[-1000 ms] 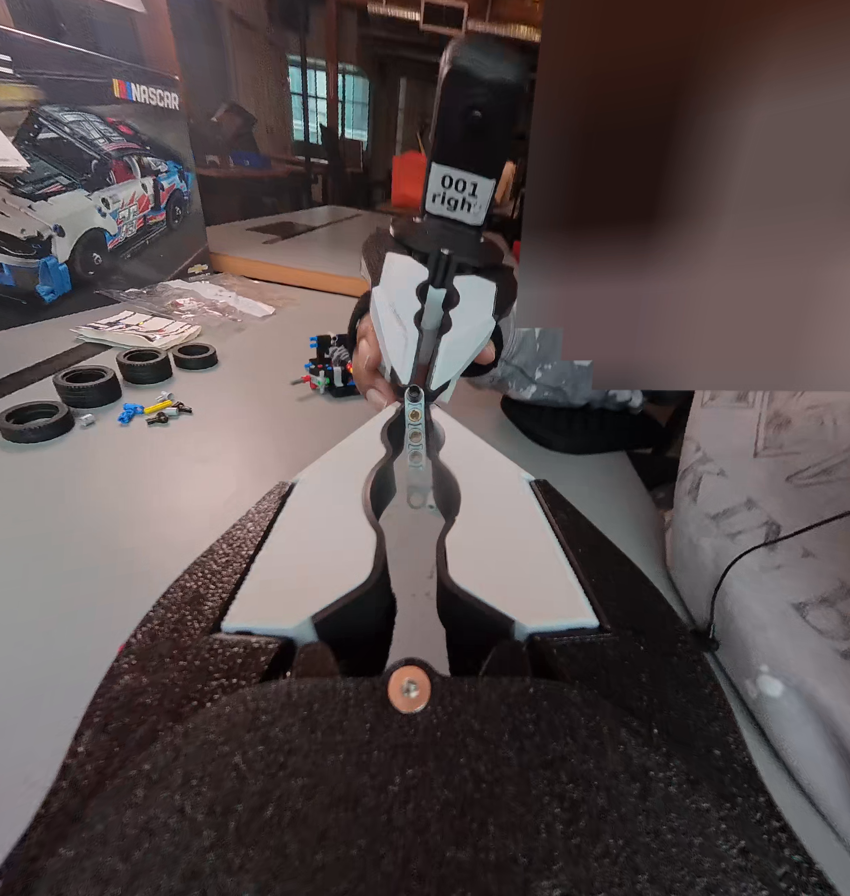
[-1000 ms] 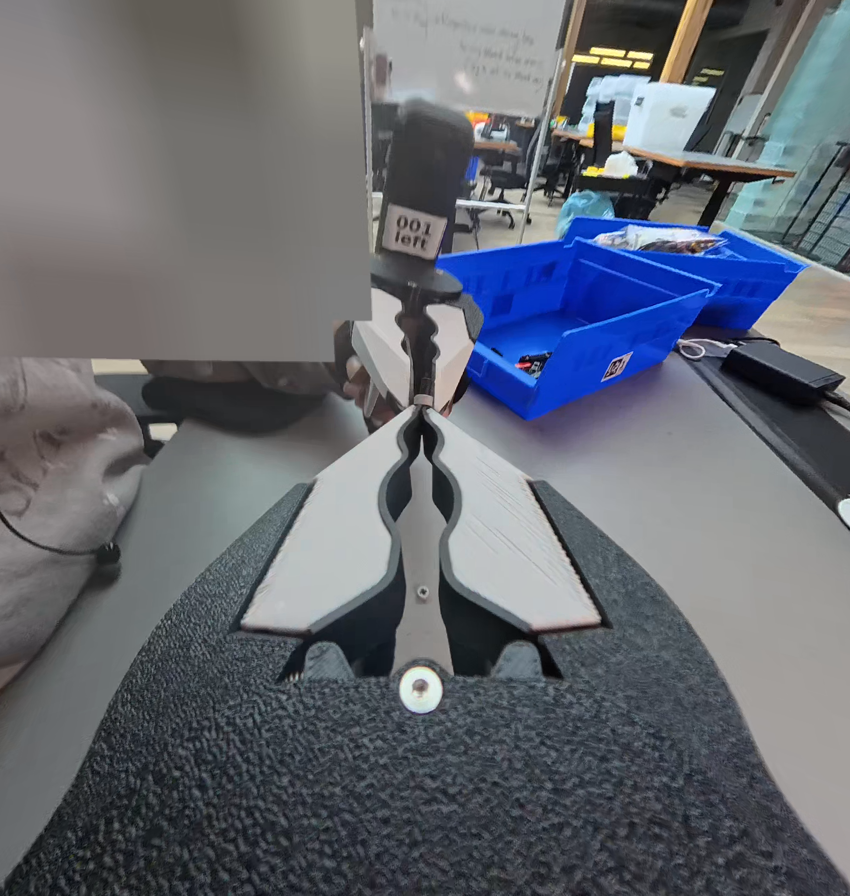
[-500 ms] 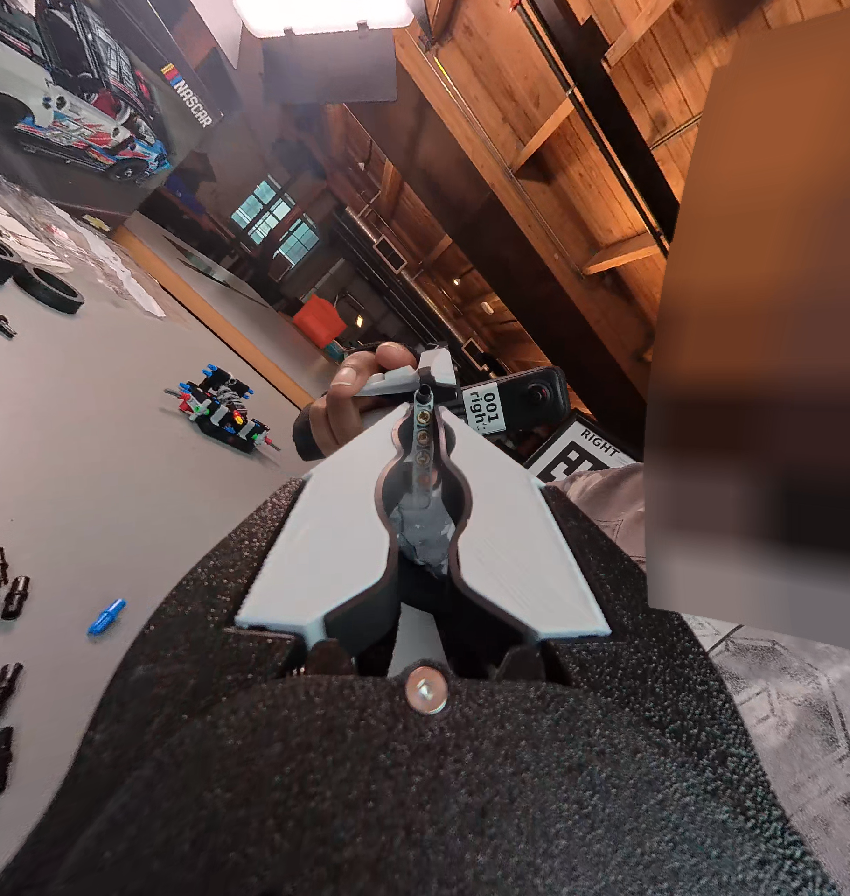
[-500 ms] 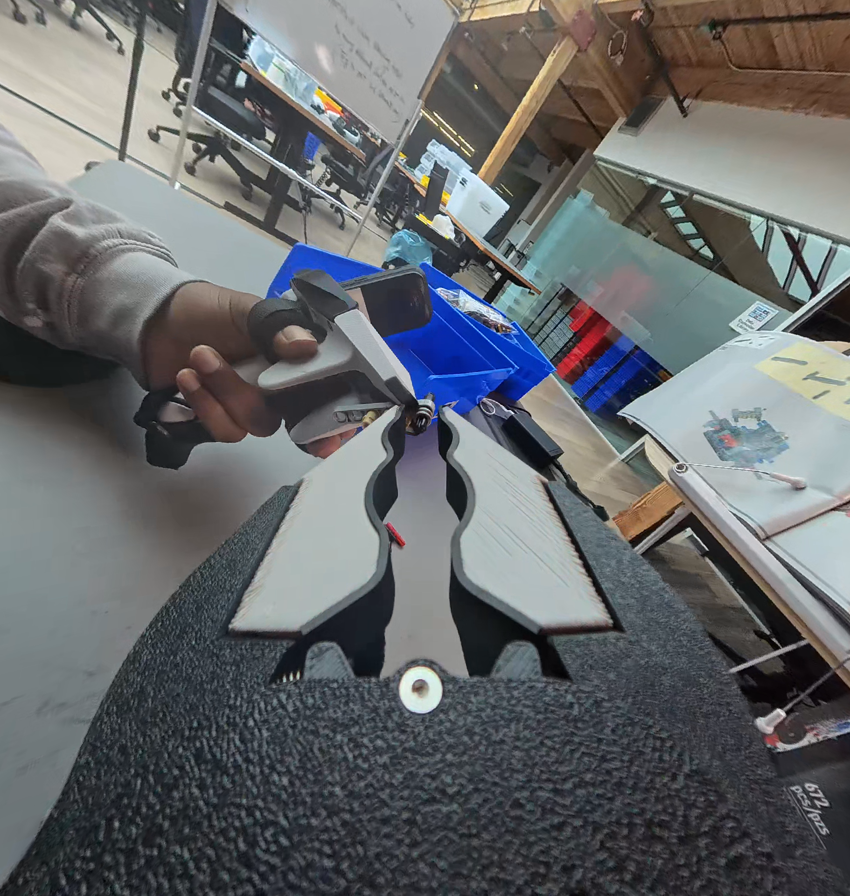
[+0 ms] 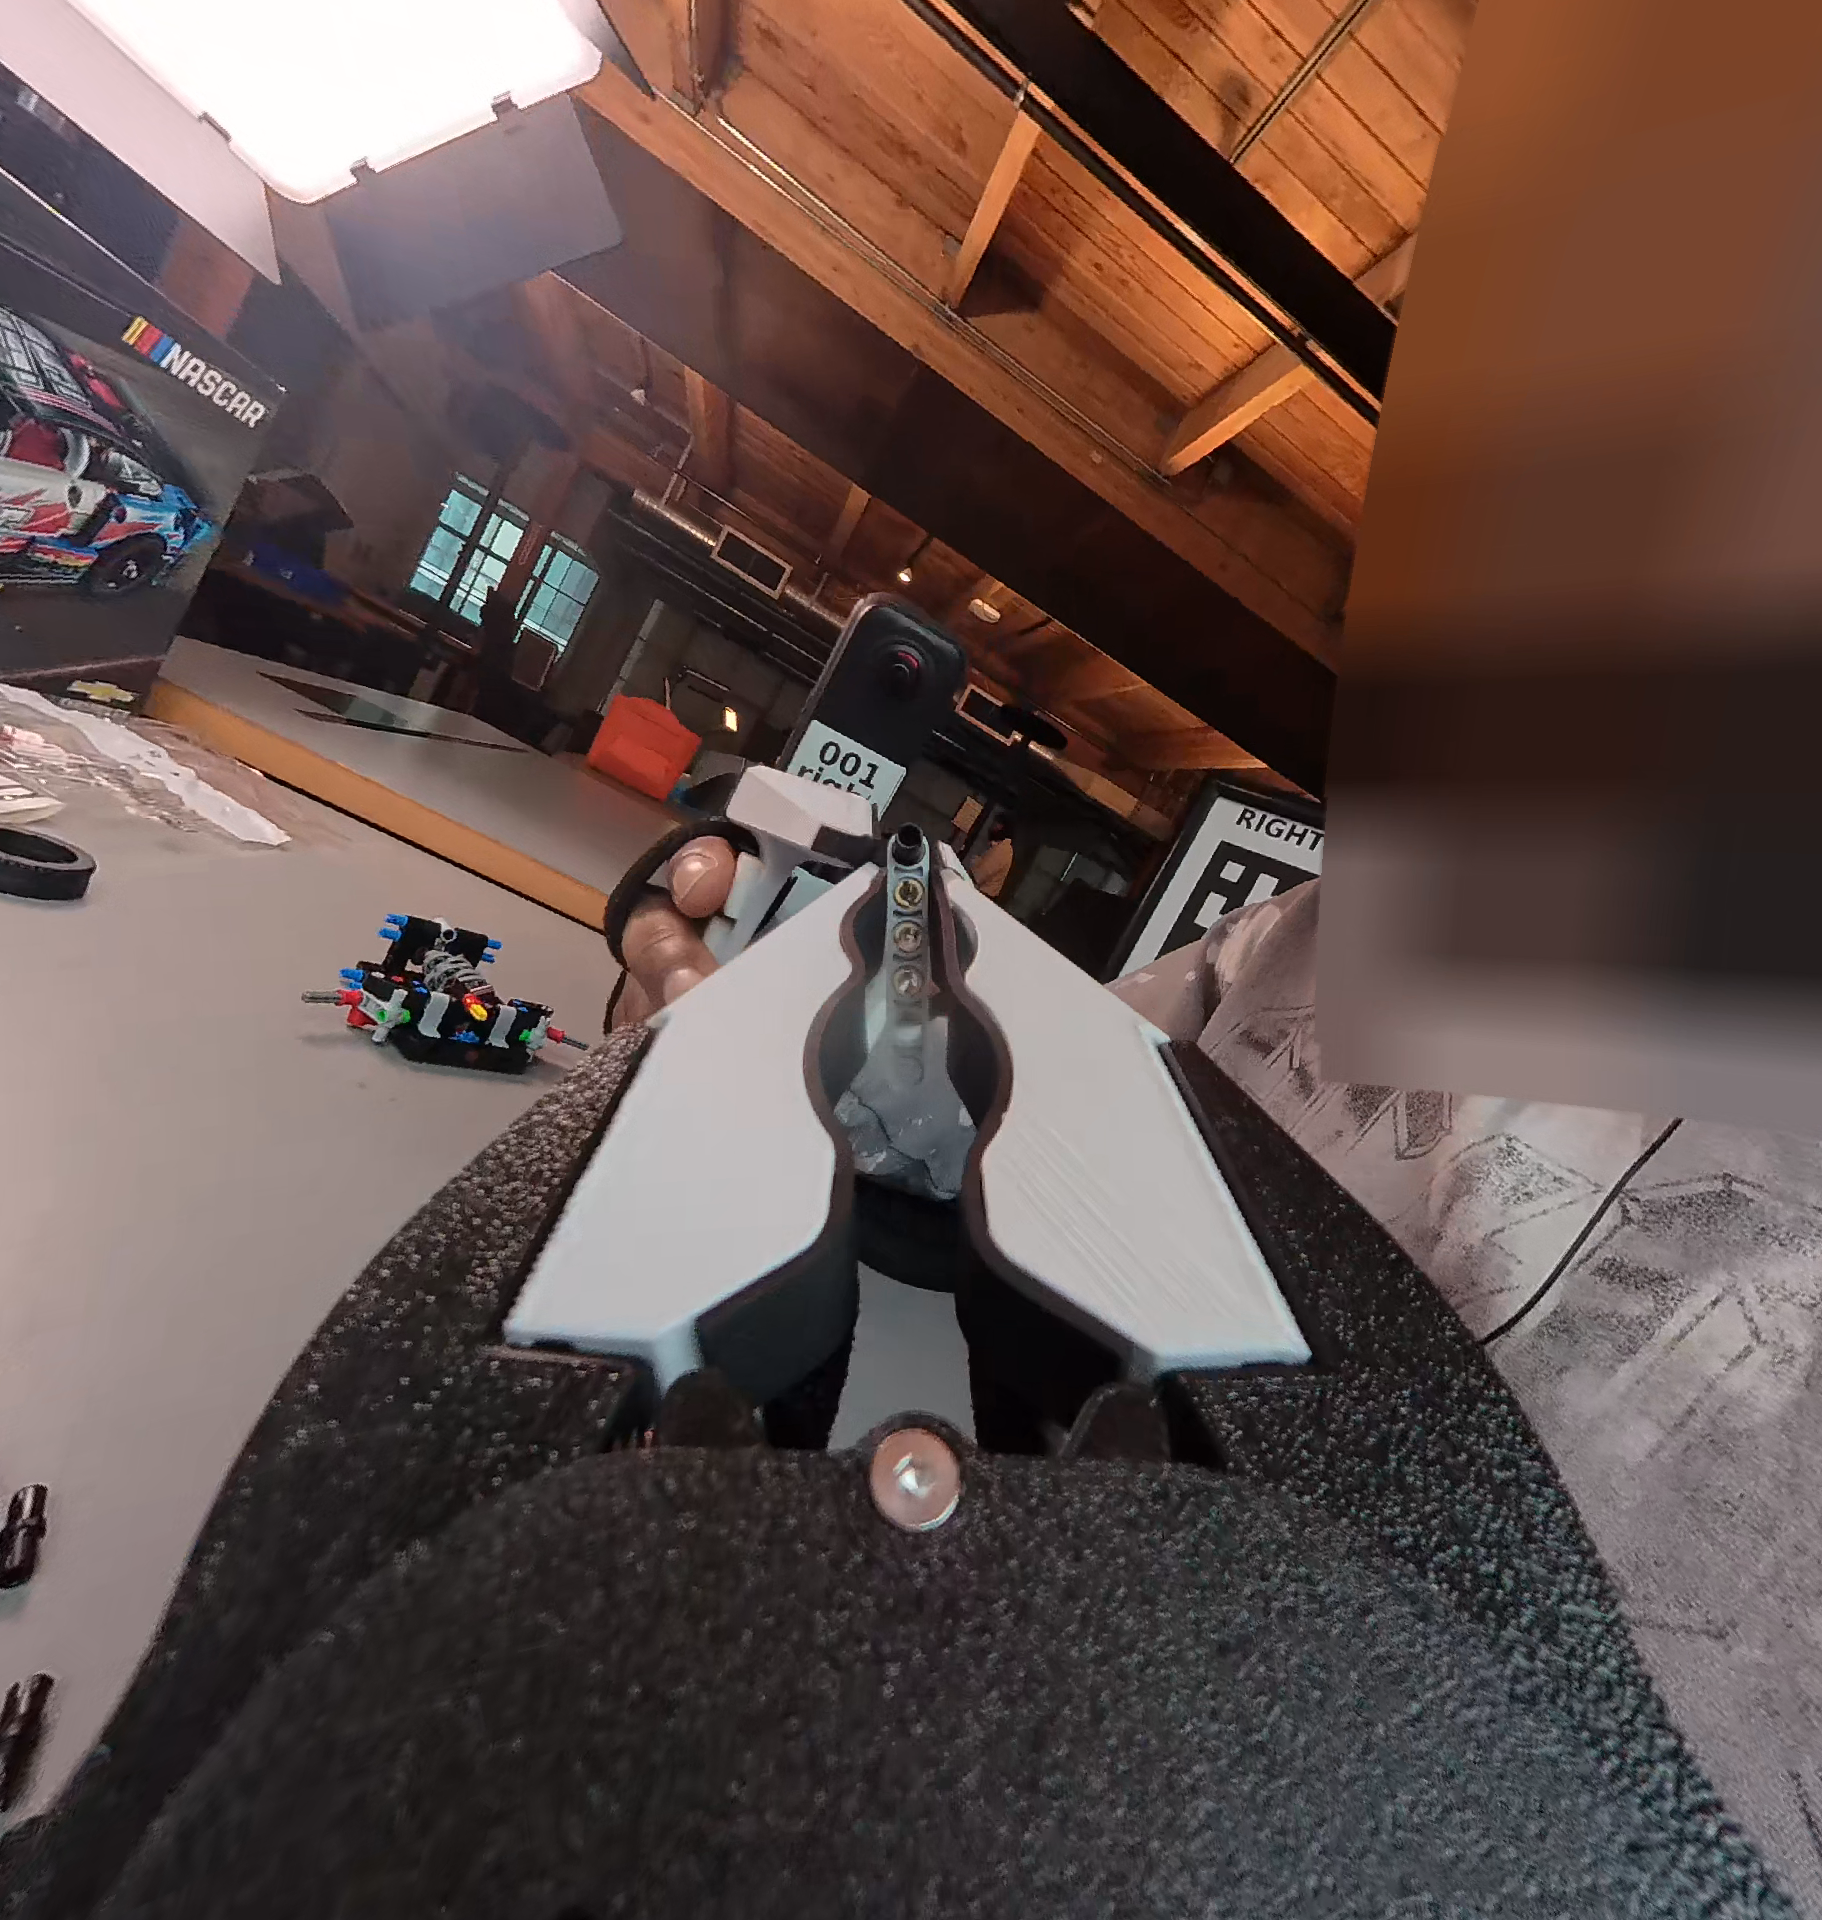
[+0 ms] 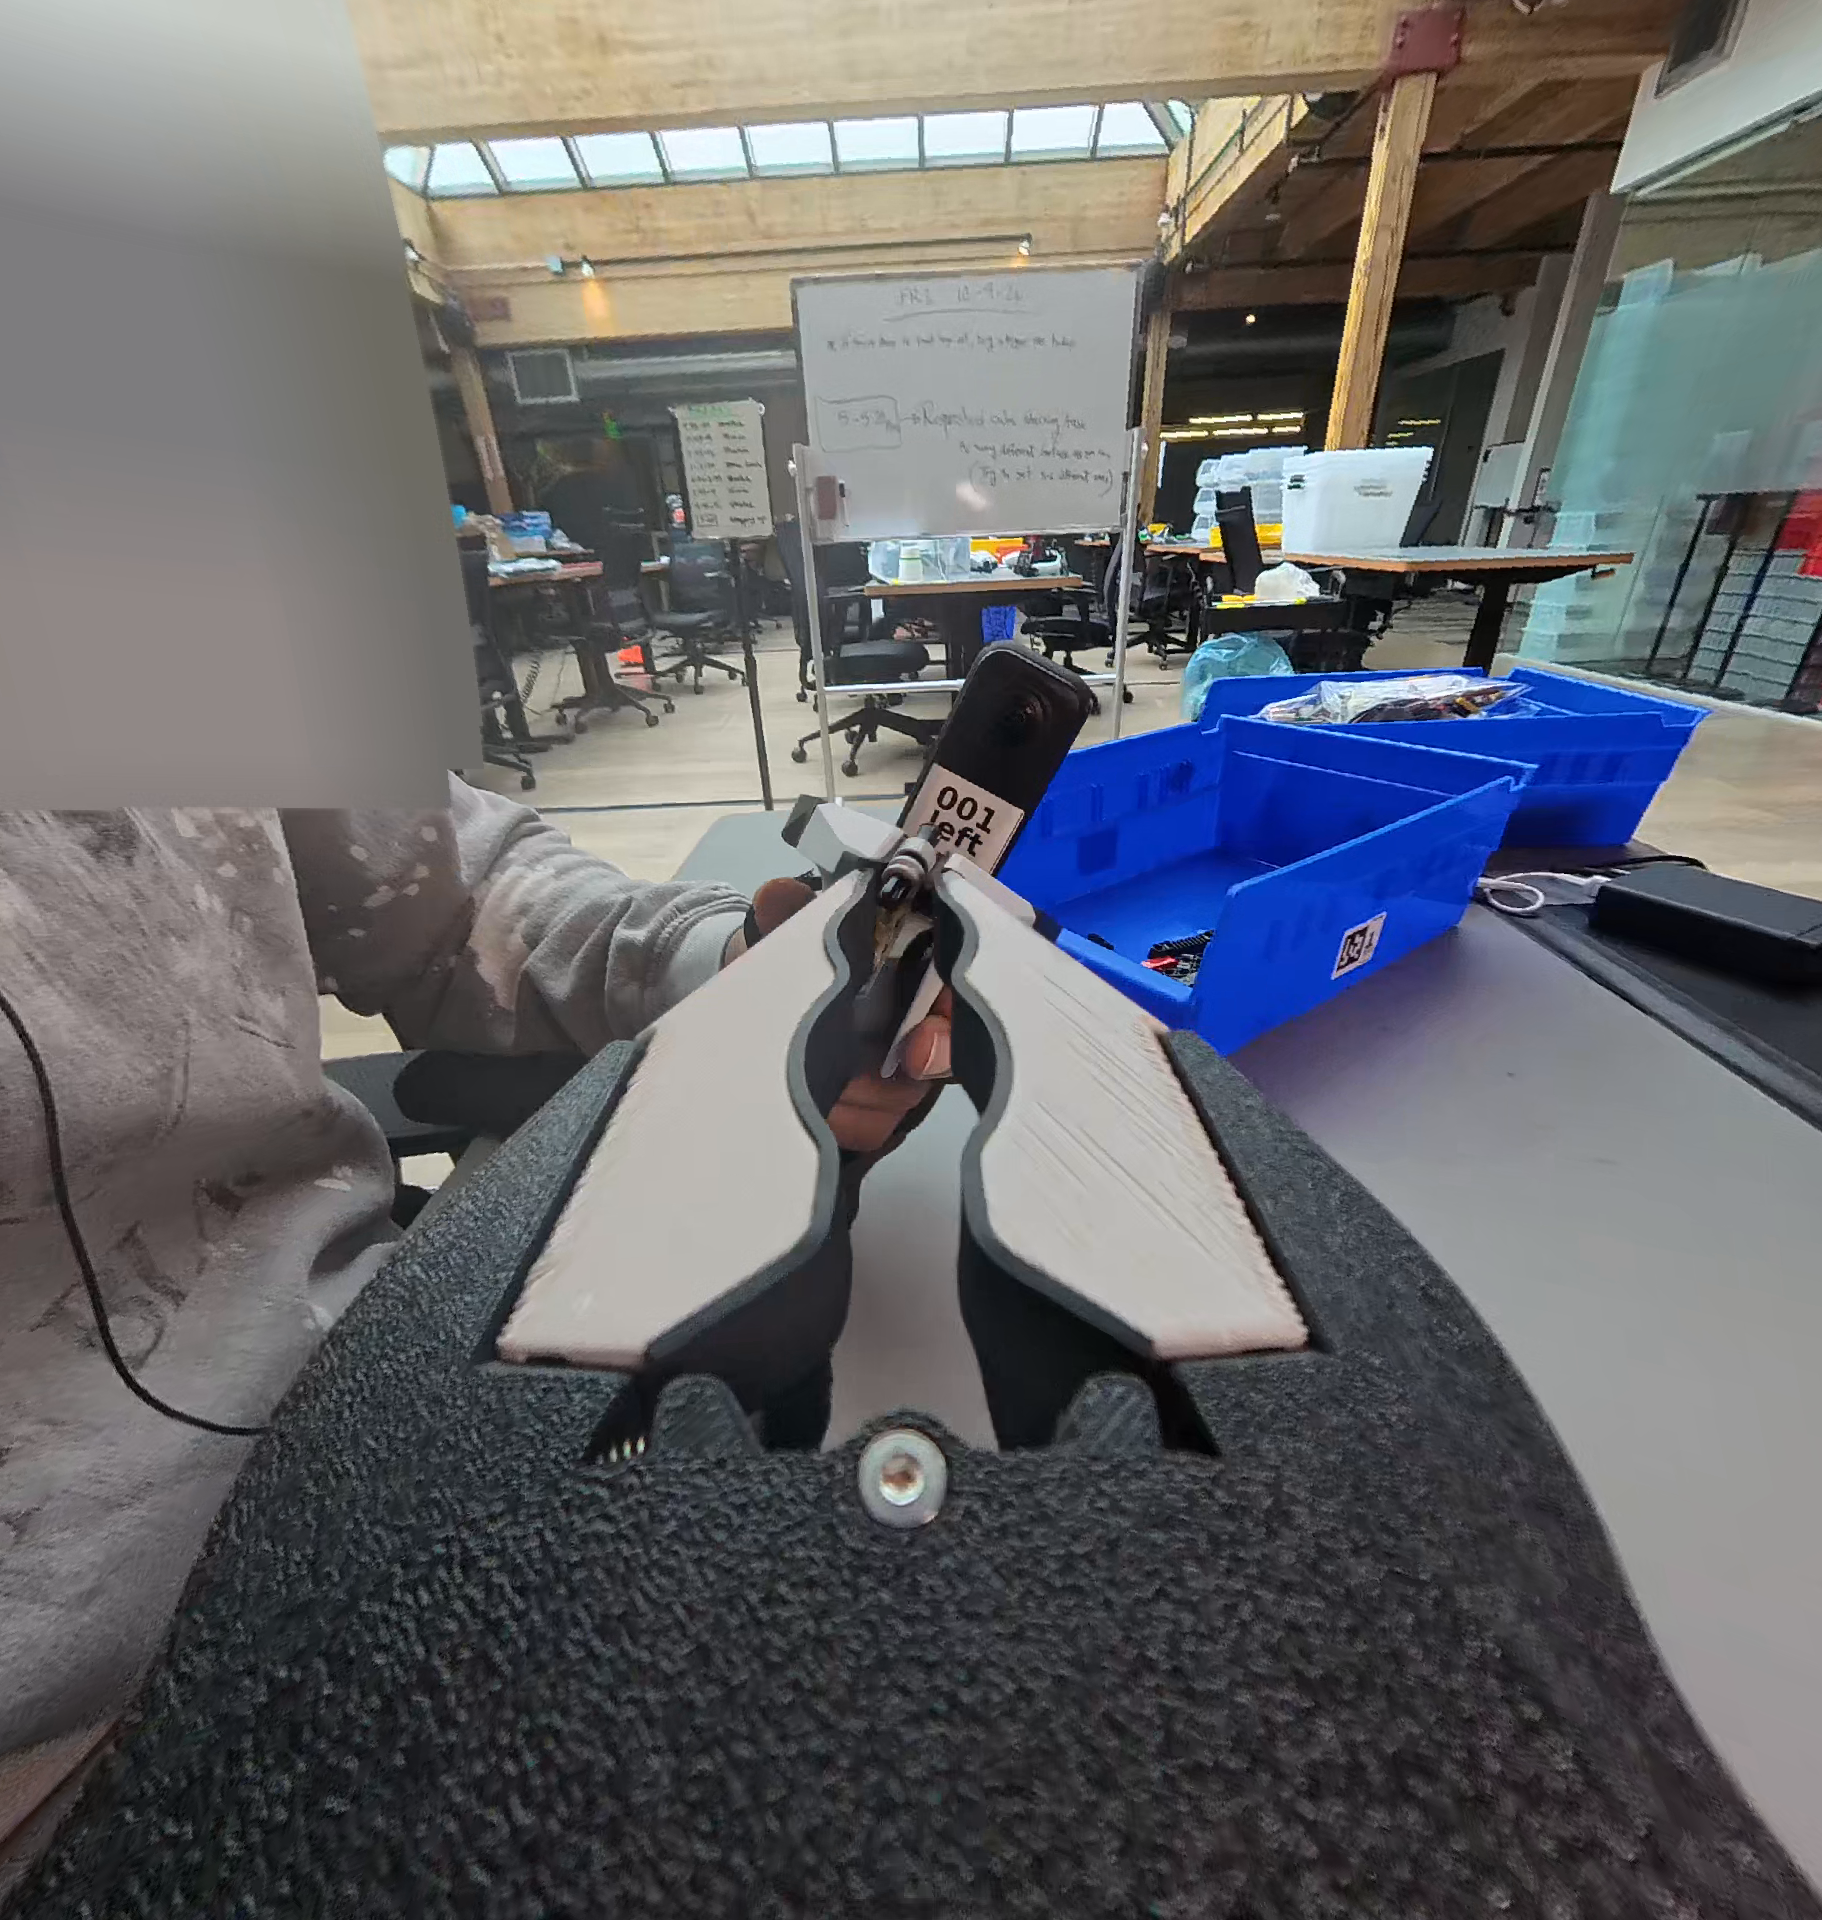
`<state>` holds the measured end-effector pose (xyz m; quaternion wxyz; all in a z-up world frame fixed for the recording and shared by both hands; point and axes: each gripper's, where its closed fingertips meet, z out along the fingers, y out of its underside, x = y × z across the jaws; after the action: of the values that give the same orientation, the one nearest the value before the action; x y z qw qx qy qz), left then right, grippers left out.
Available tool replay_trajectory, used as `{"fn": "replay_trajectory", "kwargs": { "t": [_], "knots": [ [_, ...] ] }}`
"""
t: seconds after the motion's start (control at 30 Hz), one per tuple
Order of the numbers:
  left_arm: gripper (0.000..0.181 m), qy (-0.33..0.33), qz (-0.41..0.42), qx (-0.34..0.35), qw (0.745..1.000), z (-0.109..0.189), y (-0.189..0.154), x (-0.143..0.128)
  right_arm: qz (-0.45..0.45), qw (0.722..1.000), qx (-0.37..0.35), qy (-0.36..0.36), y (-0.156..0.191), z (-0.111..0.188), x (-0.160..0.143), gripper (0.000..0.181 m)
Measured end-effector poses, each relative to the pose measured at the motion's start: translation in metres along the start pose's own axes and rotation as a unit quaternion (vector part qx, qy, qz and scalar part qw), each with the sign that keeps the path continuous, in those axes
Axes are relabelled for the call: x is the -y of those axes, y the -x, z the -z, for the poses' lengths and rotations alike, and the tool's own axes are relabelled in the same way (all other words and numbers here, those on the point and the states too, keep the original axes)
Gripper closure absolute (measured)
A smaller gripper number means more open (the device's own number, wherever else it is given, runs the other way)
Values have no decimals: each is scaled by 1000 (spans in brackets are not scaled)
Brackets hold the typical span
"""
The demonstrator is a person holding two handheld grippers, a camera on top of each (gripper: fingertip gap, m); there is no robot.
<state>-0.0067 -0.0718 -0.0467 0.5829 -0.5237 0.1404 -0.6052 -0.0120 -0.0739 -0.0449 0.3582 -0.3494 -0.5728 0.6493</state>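
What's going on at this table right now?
A person holds both grippers tip to tip above the grey table. The left gripper has its jaws shut on a light grey plastic beam with a row of holes. The right gripper pinches a small black pin at the beam's end.

Compared with a second ago, the left gripper is tilted upward rather than level over the grey table, so ceiling beams fill its view. The grey holed beam it grips now has a small black pin at its tip, pinched by the right gripper, which has reclosed after opening half a second ago.
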Motion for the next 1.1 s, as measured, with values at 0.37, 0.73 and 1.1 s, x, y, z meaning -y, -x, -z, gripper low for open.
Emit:
{"fn": "replay_trajectory", "kwargs": {
  "t": [0.37, 0.73, 1.1],
  "knots": [
    [164, 98, -97, 55, 989, 1, 4, -14, -2, 999, 28, 16, 4, 7, 3, 176],
    [174, 127, -184, 72, 972, -5, -1, -22, 33, 999, 26, 28, 13, 1, 1, 168],
    [174, 154, -215, 89, 960, -4, 0, -24, 18, 999, 38, 16, 12, 3, 2, 175]
  ]
}}
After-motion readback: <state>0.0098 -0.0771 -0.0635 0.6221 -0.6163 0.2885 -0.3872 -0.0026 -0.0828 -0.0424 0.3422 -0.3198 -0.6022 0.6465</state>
